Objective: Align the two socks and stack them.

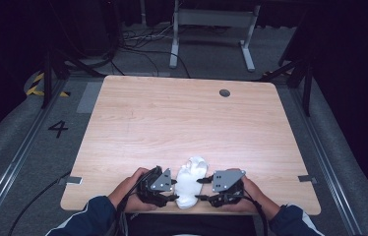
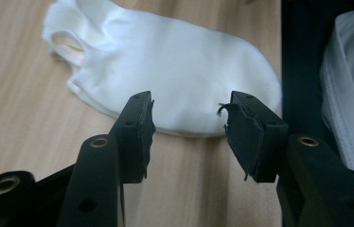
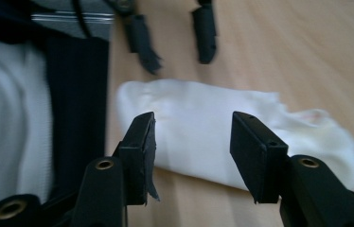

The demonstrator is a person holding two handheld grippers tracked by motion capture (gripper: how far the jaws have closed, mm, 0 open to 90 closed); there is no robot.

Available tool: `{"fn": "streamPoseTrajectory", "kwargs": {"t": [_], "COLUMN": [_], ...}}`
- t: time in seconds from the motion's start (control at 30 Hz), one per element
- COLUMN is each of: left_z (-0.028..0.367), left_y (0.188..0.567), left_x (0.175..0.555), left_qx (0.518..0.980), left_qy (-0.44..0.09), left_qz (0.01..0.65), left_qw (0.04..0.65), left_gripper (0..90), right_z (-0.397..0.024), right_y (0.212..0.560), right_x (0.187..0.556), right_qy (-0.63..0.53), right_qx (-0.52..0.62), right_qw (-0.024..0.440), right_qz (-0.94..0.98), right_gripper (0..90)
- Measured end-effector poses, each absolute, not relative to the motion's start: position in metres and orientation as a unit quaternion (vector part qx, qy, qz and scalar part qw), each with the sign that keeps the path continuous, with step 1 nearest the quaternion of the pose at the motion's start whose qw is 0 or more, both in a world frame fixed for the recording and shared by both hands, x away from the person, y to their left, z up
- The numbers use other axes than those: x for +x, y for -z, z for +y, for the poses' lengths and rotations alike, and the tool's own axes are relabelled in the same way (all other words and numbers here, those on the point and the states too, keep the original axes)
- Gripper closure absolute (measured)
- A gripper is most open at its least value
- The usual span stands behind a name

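White sock (image 1: 191, 181) lies flat at near edge of wooden table (image 1: 182, 118), between my two grippers. My left gripper (image 1: 173, 190) just beside its left side, jaws apart, nothing gripped. My right gripper (image 1: 201, 189) at its right side, jaws likewise apart, empty. Round cable hole (image 1: 225, 93) far off; nothing blocks sock.

1. The sock (image 1: 191, 181) lies on the table (image 1: 182, 118), at its near edge.
2. The left gripper (image 1: 173, 191) sits just left of the sock.
3. The right gripper (image 1: 200, 189) sits just right of it.
4. Both face inward across the sock.
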State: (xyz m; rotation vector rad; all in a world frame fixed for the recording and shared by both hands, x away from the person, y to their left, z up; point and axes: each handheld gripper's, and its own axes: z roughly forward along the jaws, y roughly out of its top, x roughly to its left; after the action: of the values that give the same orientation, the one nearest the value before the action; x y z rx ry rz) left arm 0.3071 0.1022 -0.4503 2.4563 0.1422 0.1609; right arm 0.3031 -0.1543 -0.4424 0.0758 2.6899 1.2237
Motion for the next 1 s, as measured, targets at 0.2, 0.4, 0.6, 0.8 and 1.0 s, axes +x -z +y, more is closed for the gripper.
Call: {"fn": "streamPoseTrajectory", "kwargs": {"t": [0.2,0.4,0.6,0.8,1.0], "left_z": [0.096,0.091,0.087,0.084,0.086], "left_y": [0.46,0.467,0.468,0.468,0.465], "left_x": [0.304,0.308,0.311,0.32,0.318], "left_qx": [0.946,0.947,0.948,0.946,0.944], "left_qy": [-0.046,-0.034,-0.028,-0.029,-0.045], "left_qz": [0.034,0.033,0.035,0.043,0.034], "left_qw": [0.318,0.316,0.316,0.321,0.324], "left_gripper": [51.7,51.6,46.4,48.6,73.3], "right_z": [-0.139,-0.137,-0.136,-0.135,-0.142], "right_y": [0.456,0.472,0.471,0.469,0.46], "right_x": [0.289,0.301,0.311,0.315,0.316], "right_qy": [-0.385,-0.363,-0.361,-0.357,-0.379], "right_qx": [-0.01,0.003,0.014,0.012,0.011], "right_qw": [0.072,0.07,0.073,0.069,0.063], "right_qz": [0.92,0.929,0.93,0.932,0.923], "right_gripper": [51.1,58.1,73.5,85.1,86.2]}}
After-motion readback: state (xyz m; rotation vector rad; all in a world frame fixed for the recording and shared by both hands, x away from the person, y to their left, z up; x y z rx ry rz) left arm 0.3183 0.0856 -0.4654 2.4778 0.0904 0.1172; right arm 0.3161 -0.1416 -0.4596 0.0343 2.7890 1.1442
